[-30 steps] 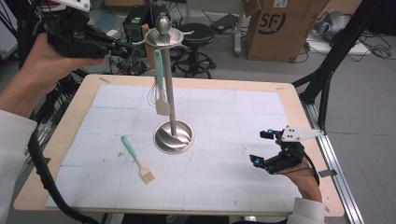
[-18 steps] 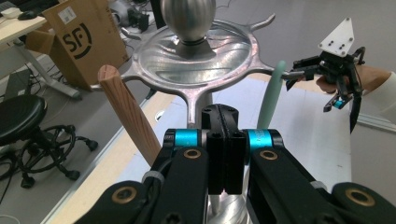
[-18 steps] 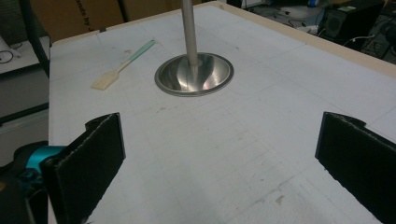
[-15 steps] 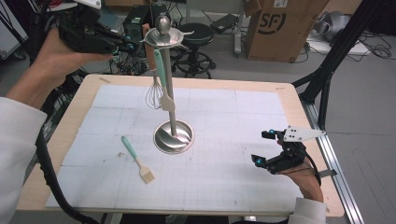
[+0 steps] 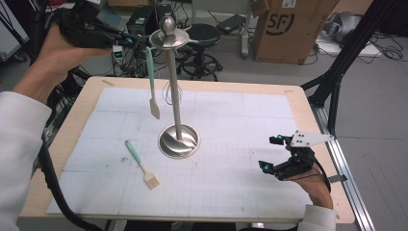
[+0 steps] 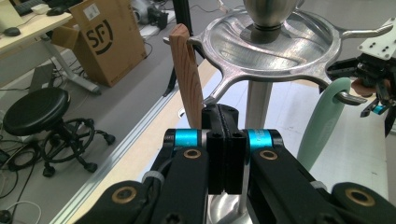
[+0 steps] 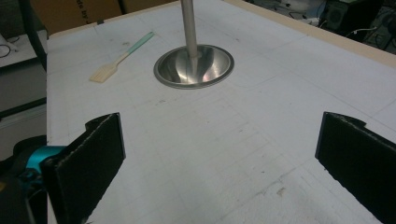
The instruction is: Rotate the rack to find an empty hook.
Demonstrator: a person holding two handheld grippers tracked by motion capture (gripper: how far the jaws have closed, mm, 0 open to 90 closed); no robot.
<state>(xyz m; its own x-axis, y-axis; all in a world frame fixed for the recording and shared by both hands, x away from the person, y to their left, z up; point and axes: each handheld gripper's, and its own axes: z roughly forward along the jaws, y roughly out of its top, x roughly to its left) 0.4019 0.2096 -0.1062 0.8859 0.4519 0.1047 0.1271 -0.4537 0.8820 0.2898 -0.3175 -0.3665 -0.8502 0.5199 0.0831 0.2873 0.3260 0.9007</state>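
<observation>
A metal stand [image 5: 179, 142] rises from the mat, its hooked top disc [image 6: 275, 42] level with my left gripper. From one hook hangs a mint spatula [image 5: 151, 82], whose handle [image 6: 322, 126] also shows to the right of the jaws. A wooden handle [image 6: 187, 84] hangs from another hook, just behind them. My left gripper [image 5: 130, 41] [image 6: 225, 116] is shut, its tips close to the disc, with nothing seen between the jaws. A mint-handled brush [image 5: 142, 166] [image 7: 121, 58] lies flat left of the base [image 7: 194, 65]. My right gripper [image 5: 274, 154] [image 7: 224, 163] rests open near the table's right front.
A wire whisk [image 5: 168, 94] hangs behind the stand's pole. The white gridded mat [image 5: 231, 192] covers most of the wooden table [image 5: 298, 96]. Beyond the far edge are a stool [image 5: 202, 36], a cardboard box [image 5: 284, 26] and cables on the floor.
My left gripper has moved right, up to the stand's top disc. The hanging spatula has shifted a little to the left. The right gripper has stayed put.
</observation>
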